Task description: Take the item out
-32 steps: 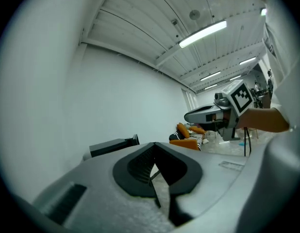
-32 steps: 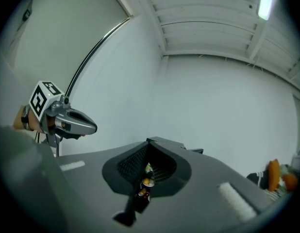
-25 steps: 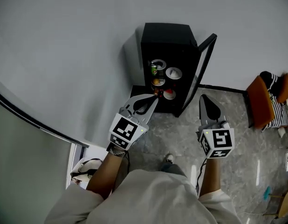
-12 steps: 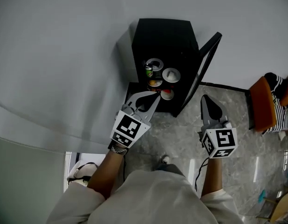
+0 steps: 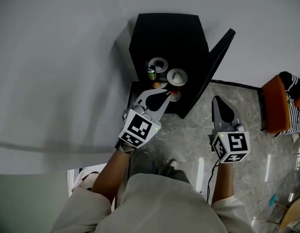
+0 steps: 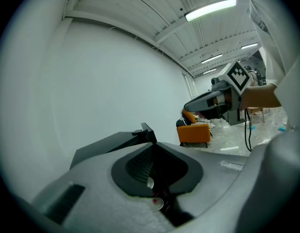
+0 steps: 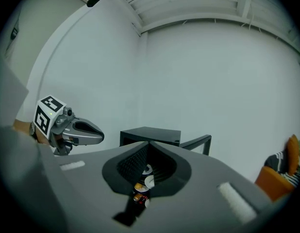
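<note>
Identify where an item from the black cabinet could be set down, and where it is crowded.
Free: the grey floor between the open door and the orange chair, and the floor strip before the cabinet. Crowded: inside the cabinet, packed with bowls and a can.

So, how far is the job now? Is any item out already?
Done: the cabinet door is open. In hand: the left hand-held gripper is at its opening, jaws starting to open, nothing between them. Left: grip an item and bring it out; can and bowls sit inside.
</note>
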Motion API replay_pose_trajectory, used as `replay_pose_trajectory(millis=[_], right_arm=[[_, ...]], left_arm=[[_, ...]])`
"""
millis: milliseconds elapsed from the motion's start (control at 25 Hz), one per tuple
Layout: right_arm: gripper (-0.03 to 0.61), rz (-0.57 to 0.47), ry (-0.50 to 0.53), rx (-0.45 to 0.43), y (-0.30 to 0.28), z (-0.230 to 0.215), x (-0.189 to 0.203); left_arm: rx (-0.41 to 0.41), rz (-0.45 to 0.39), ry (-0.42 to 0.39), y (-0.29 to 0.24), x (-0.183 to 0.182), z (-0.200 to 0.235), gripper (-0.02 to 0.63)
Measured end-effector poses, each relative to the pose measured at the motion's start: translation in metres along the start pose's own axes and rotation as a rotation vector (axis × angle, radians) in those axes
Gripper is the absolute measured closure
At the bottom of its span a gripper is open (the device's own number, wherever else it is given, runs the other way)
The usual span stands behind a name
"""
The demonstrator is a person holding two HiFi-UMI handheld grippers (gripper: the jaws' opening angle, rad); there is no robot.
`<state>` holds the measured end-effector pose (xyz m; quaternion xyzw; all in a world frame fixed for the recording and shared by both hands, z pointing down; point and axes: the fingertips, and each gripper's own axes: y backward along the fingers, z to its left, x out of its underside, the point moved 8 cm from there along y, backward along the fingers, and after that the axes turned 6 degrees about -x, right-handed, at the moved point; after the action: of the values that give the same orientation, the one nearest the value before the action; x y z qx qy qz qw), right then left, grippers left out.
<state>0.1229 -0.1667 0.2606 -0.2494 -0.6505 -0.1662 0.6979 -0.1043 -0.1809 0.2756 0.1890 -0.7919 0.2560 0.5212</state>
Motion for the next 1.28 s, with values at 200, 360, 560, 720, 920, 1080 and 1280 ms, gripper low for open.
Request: replay_pose_trajectory(millis=[200, 360, 560, 720, 920, 1080, 1280], right_arm=[[0.571, 0.010, -0.021, 0.052, -0.030, -0.006, 0.011], [0.571, 0.019, -0.029, 0.135, -0.054, -0.011, 0.025], [0.571, 0.045, -0.065, 0.197, -0.071, -0.027, 0.052], [0.571, 0.090, -0.074, 0.203, -0.086, -0.037, 0.081], [0.571, 0.114, -0.111, 0.191, -0.103, -0.053, 0.127], [0.571, 0.128, -0.148, 0.172, -0.127, -0.062, 0.161], [0.571, 0.174, -0.143, 0.153, -0.147, -0.066, 0.191]], left_arm=[[0.092, 0.009, -0.014, -0.050, 0.033, 0.025, 0.575], [0.180, 0.048, -0.071, -0.097, 0.070, 0.034, 0.545], [0.234, 0.112, -0.158, -0.149, 0.102, 0.034, 0.530], [0.261, 0.180, -0.212, -0.185, 0.137, 0.031, 0.520], [0.307, 0.270, -0.316, -0.226, 0.189, 0.022, 0.507], [0.319, 0.328, -0.381, -0.254, 0.224, 0.021, 0.505], [0.341, 0.382, -0.424, -0.281, 0.262, 0.012, 0.501]])
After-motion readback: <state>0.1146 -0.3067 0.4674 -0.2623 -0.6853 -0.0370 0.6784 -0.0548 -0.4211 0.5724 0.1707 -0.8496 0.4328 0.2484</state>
